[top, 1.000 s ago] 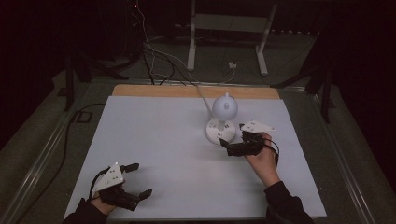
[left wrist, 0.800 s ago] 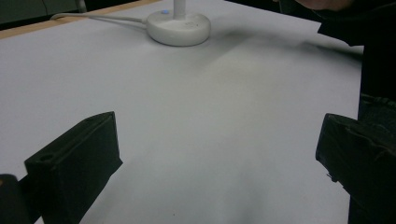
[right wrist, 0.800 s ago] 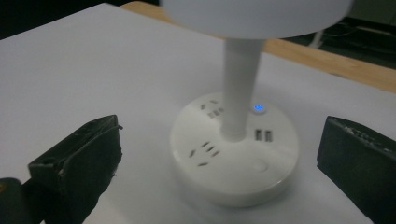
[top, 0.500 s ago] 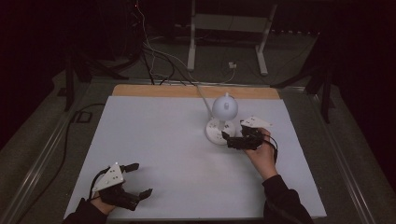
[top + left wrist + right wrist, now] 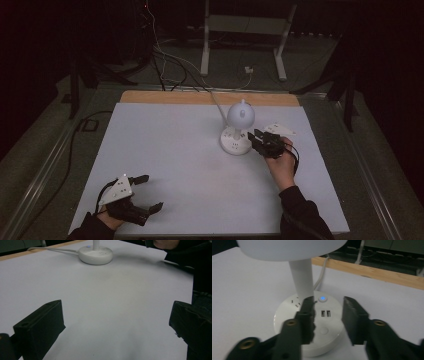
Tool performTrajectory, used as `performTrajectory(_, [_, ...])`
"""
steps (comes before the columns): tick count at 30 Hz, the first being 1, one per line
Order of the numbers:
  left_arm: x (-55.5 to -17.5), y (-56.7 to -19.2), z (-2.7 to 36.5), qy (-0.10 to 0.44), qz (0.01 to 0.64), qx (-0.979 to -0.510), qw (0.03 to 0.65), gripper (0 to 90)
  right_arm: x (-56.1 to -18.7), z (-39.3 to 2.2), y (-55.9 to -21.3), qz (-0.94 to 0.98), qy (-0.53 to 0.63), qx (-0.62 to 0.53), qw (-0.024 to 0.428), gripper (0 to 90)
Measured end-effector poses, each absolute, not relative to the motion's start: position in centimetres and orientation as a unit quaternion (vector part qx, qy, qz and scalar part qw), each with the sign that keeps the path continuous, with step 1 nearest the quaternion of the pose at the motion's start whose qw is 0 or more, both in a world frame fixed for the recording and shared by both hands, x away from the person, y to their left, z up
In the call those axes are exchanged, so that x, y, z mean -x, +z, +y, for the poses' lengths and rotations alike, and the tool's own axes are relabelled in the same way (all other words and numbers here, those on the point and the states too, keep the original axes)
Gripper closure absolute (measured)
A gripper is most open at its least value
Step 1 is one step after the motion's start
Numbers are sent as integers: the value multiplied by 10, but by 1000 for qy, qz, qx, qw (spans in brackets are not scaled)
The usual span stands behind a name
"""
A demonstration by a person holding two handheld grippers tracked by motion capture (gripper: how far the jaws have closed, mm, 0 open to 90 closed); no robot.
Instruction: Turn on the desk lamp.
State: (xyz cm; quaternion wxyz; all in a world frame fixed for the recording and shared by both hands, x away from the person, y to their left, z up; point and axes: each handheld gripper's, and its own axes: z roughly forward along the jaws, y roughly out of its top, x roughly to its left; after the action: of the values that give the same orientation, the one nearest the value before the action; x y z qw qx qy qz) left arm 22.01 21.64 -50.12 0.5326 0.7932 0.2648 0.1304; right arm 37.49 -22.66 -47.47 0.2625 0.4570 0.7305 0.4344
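The lamp (image 5: 237, 131) stands far back on the surface (image 5: 165, 150). Its base (image 5: 309, 326) sits just under the right tool (image 5: 328, 320), half open. The left tool (image 5: 145, 192), wide open, waits far away.

The room around my table (image 5: 165, 165) is nearly black in the high view; the white top is evenly but dimly lit, with grain and a soft, low-contrast look. No hard shadows fall there. In my left gripper view the surface is brighter, and a faint grey shadow smears out from the lamp base (image 5: 95, 255); my own jaws loom dark and blurred at the bottom. In my right gripper view the jaws are out of focus, the lamp shade (image 5: 292, 247) overhead blooms pale, and a small blue light (image 5: 322, 299) glows sharply.
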Motion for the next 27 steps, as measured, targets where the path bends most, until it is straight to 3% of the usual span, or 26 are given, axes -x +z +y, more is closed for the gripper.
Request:
performTrajectory(7, [-220, -501, 216, 129, 265, -792, 534, 4, -377, -225, -477, 734, 415, -463, 273, 864])
performTrajectory(12, [-220, -501, 216, 130, 264, -793, 533, 4, -378, -223, -479, 738, 407, -467, 270, 900])
performTrajectory(27, [-220, -502, 216, 128, 264, -795, 530, 4, -384, -216, -494, 748, 388, -477, 249, 900])
